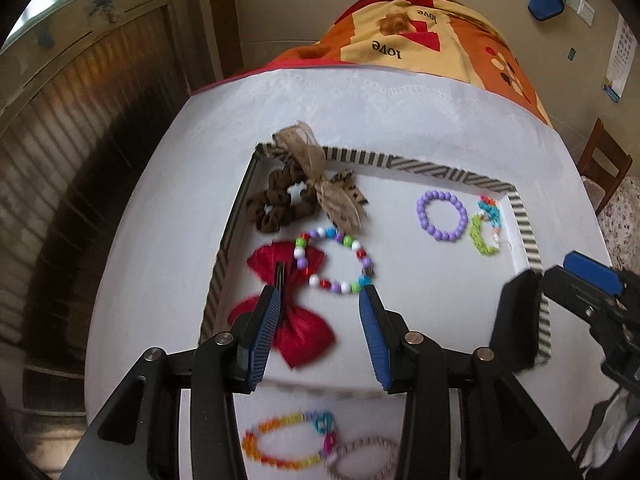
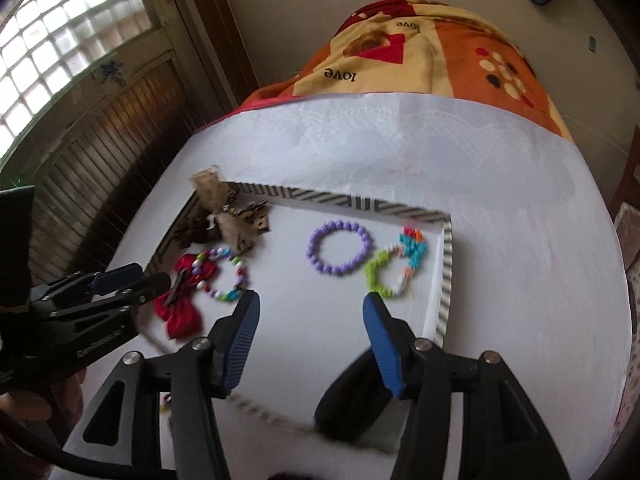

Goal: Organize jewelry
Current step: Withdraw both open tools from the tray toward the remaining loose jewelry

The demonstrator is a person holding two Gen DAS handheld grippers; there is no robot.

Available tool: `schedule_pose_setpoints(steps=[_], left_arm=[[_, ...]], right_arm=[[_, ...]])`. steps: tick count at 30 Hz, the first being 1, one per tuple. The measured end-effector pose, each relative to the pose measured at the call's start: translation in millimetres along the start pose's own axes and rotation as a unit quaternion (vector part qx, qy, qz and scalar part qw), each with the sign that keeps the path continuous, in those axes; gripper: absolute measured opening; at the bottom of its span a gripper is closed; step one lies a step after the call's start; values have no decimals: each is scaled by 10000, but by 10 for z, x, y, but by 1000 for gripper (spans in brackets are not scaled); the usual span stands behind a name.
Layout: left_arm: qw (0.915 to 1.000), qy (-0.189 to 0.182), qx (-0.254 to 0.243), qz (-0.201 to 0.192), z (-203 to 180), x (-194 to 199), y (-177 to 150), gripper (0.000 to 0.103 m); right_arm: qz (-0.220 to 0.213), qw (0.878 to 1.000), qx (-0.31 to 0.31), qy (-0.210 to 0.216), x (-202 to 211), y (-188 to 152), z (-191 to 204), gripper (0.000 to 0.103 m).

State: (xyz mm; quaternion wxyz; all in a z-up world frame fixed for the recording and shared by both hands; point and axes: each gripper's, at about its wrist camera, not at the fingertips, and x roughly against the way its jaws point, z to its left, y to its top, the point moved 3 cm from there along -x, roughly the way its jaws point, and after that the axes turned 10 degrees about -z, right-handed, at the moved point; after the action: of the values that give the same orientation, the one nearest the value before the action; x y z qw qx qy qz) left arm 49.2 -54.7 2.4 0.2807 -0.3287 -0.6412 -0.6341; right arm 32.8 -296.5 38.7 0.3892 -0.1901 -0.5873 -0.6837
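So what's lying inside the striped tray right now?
Inside the striped tray: brown scrunchie, beige bow, red bow, mixed-bead bracelet, purple bracelet, green-and-blue bracelet. The grippers hide its near edge.

Left tool [image 1: 320, 300], right tool [image 2: 310, 304]: black frames, blue ribbed pads, silver screws

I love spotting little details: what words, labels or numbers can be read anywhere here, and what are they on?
"love", upside down, on the orange blanket, twice.
Embossed lettering on the left gripper body: too blurred to read.
Wall calendar and wall labels: too small to read.
Nothing legible on the striped tray or jewelry.
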Motion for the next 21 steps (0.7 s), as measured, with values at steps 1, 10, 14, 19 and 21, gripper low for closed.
schedule_pose_setpoints(steps=[1, 10, 14, 19, 21], left_arm=[[10000, 27, 10, -3, -5, 42, -36, 21], [9998, 167, 115, -68, -54, 458, -398, 21], [9996, 202, 129, -115, -97, 621, -550, 21], [9996, 217, 120, -154, -153, 795, -719, 21], [9995, 235, 109, -170, -173, 853, -775, 21]], right_arm=[[-31, 10000, -40, 31, 76, -53, 22, 59], [-97, 9999, -74, 89, 612, -528, 170, 60], [-79, 9999, -16, 93, 807, -703, 204, 60], [-78, 9999, 18, 119, 997, -886, 231, 60], [-100, 9999, 35, 118, 1054, -921, 242, 60]])
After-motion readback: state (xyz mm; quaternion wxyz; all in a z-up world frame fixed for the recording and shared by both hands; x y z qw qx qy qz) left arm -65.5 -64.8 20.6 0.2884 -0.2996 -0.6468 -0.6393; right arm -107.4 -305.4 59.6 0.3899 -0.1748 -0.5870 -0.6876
